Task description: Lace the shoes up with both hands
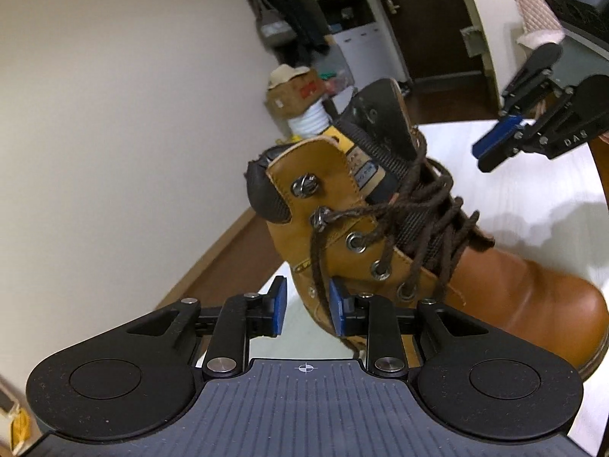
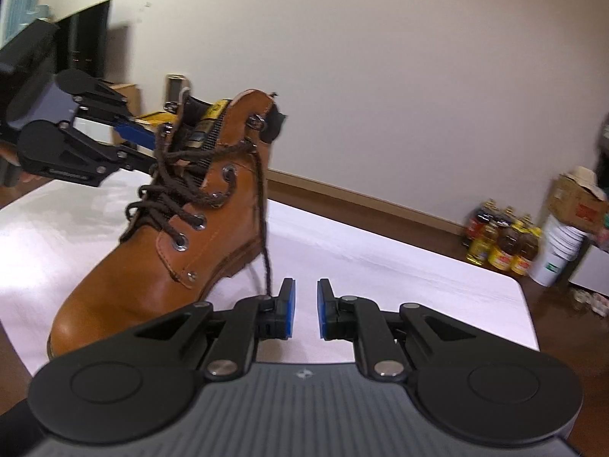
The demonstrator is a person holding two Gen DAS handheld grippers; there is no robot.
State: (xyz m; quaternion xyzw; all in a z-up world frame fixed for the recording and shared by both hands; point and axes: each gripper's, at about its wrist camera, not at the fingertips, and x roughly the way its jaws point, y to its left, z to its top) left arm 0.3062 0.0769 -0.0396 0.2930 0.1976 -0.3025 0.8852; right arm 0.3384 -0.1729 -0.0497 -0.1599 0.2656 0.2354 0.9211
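Tan boot (image 1: 437, 266) stands on a white table (image 2: 380, 266), a gripper at either flank.
Left gripper (image 1: 306, 310) open, holding nothing; a loose lace end (image 1: 318, 266) hangs at twelve o'clock, lengthwise between its jaws; right gripper (image 2: 303, 308) open, empty, its lace at eleven o'clock.

We seem to be in a home — wood floor (image 2: 563, 304), cooking-oil bottles (image 2: 498, 243) and a cardboard box (image 2: 578, 202) along the far right wall, a dark door (image 1: 430, 19) beyond — lived-in clutter.
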